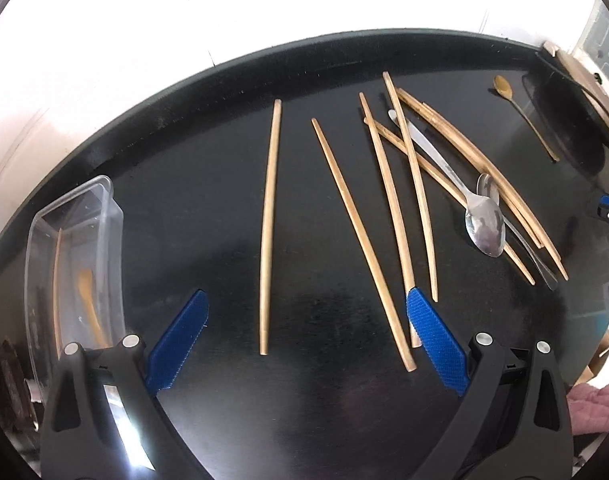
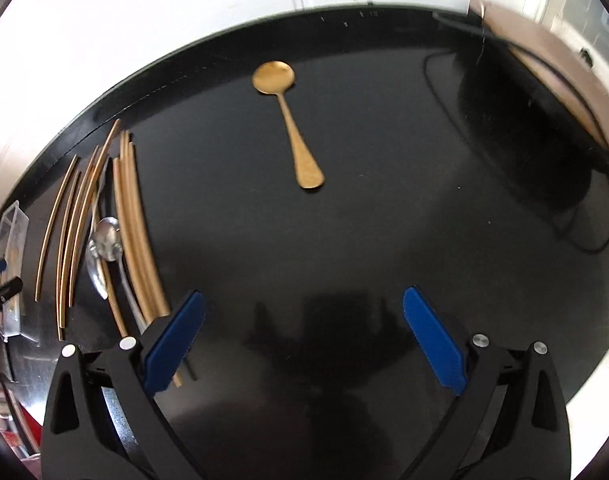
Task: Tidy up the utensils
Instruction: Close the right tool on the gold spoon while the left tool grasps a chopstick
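Left claw (image 1: 307,306) gapes wide and empty above the black tabletop (image 1: 208,184). Between its fingers 1 chopstick (image 1: 269,224) lies lengthwise, pointing away; beside the right finger another's near end is hidden. Farther right, silver spoons (image 1: 484,220) cross heaped chopsticks. Right claw (image 2: 303,308) also gapes; ahead, a gold spoon (image 2: 289,120) points bowl-away.

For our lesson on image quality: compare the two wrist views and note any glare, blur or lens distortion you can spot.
Left wrist view: the background is blown out white, the black table shows sheen, and fisheye bends the chopsticks. Right wrist view: same white glare, the gold spoon slightly soft, the brown object at upper right smeared.
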